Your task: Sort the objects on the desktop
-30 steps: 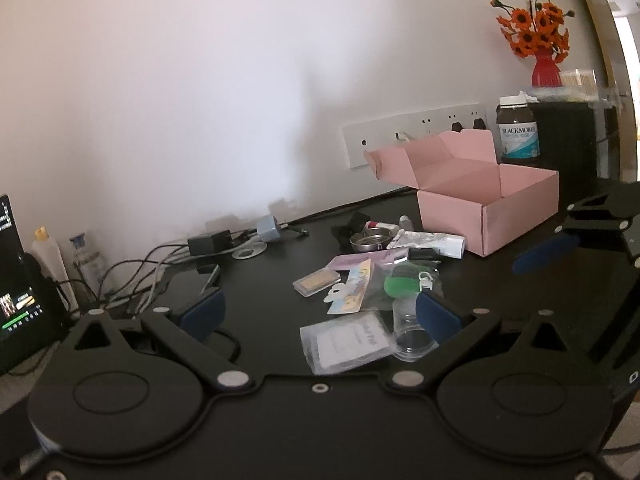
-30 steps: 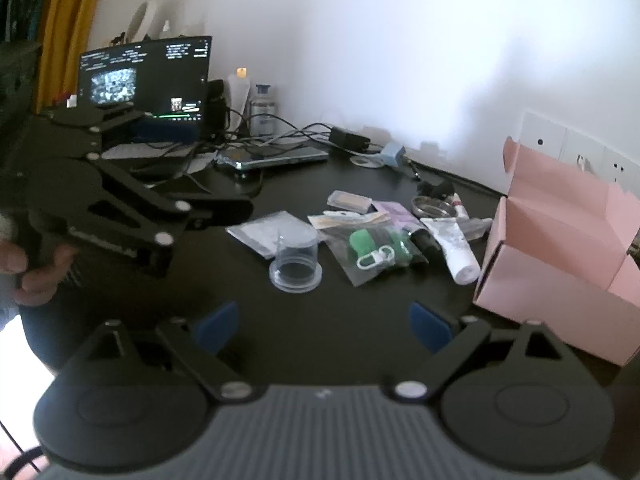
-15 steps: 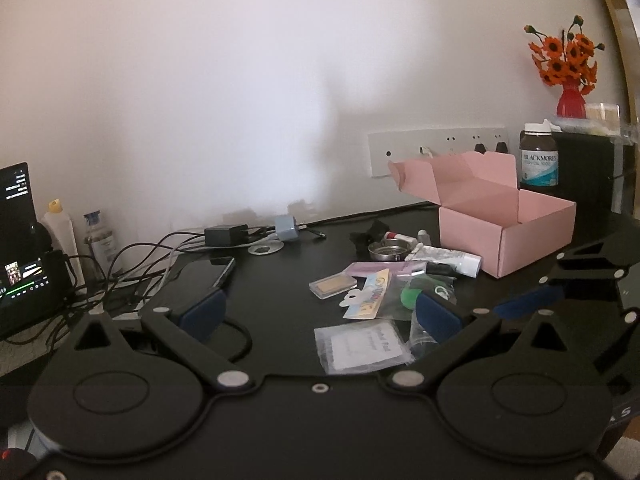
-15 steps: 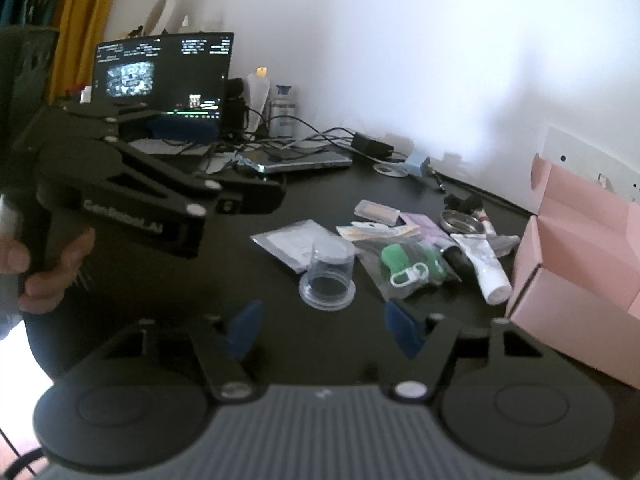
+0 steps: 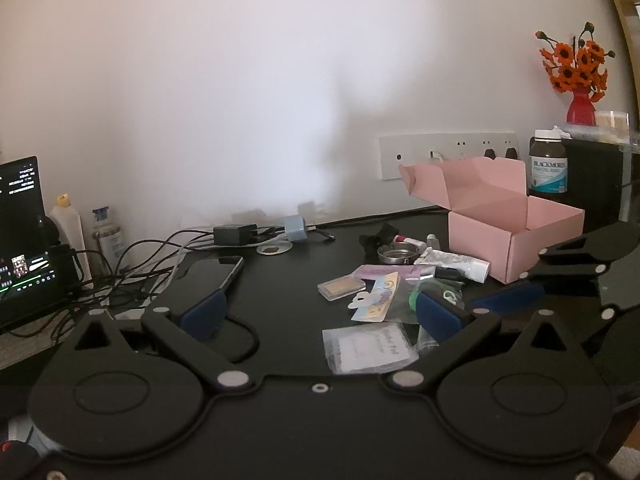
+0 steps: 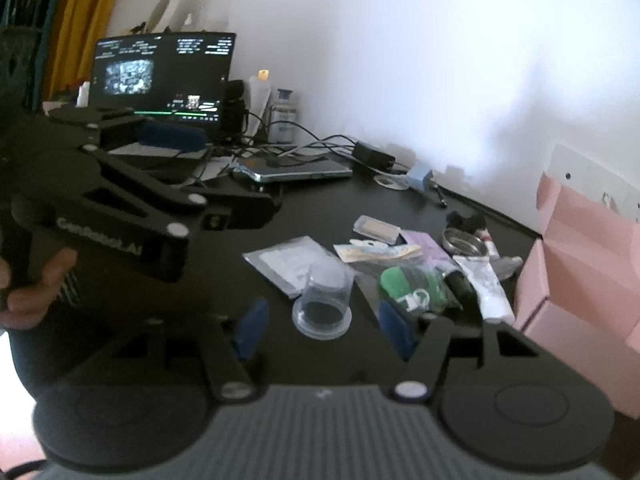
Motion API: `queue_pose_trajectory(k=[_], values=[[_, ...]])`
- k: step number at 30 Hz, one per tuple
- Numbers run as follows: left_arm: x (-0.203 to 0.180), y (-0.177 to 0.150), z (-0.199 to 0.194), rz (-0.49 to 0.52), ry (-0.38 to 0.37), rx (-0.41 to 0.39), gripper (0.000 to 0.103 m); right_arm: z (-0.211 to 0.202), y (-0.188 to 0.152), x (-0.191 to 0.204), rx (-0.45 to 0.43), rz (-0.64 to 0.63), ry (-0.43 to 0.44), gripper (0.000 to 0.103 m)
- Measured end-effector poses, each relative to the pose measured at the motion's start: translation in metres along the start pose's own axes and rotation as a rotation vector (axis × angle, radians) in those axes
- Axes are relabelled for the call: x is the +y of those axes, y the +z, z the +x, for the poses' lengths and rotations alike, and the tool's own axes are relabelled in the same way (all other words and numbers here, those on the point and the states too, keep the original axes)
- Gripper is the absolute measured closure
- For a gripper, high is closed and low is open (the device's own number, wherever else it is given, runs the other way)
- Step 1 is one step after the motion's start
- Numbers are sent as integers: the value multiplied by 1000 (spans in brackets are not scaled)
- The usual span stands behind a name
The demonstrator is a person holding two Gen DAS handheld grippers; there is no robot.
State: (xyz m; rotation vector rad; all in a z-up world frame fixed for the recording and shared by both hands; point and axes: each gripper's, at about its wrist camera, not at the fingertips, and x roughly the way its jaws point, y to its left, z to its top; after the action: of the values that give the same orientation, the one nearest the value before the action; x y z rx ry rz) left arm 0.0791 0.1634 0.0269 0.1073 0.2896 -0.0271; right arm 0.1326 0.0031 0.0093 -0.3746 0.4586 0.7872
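A heap of small items lies on the black desk (image 6: 312,208): an upturned clear plastic cup (image 6: 322,300), a white sachet (image 6: 288,260), a green piece in a clear bag (image 6: 396,280), a white tube (image 6: 486,284), a metal ring dish (image 6: 466,240) and a small tan case (image 6: 376,228). An open pink box (image 6: 580,264) stands to their right. My right gripper (image 6: 322,326) points at the cup. Its jaws are closing, and the cup sits just off the blue pads without touching them. My left gripper (image 5: 320,312) hovers open and empty over the desk, near the sachet (image 5: 368,346).
A phone (image 5: 216,272), chargers and tangled cables (image 5: 132,256) lie at the back left beside a lit screen (image 6: 164,76). A brown supplement bottle (image 5: 548,168) and a red vase of orange flowers (image 5: 580,104) stand behind the pink box (image 5: 516,248). A person's hand (image 6: 36,284) holds the left gripper.
My right gripper's jaws have narrowed from wide apart and it has come closer to the clear cup. The left gripper has rolled a little and stays open.
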Motion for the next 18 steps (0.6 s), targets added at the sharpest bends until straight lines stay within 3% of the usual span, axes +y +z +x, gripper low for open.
queue_pose_trajectory(k=[11,15,18], values=[[-1,0,0,-1,3,3,0,13,7,2,4,-10,15,54],[-2,0,0,2,6,2,0,16,8,0,10,-8,26,72],[-1,0,0,1,6,3,0,17,8,0,5,-10,38,74]])
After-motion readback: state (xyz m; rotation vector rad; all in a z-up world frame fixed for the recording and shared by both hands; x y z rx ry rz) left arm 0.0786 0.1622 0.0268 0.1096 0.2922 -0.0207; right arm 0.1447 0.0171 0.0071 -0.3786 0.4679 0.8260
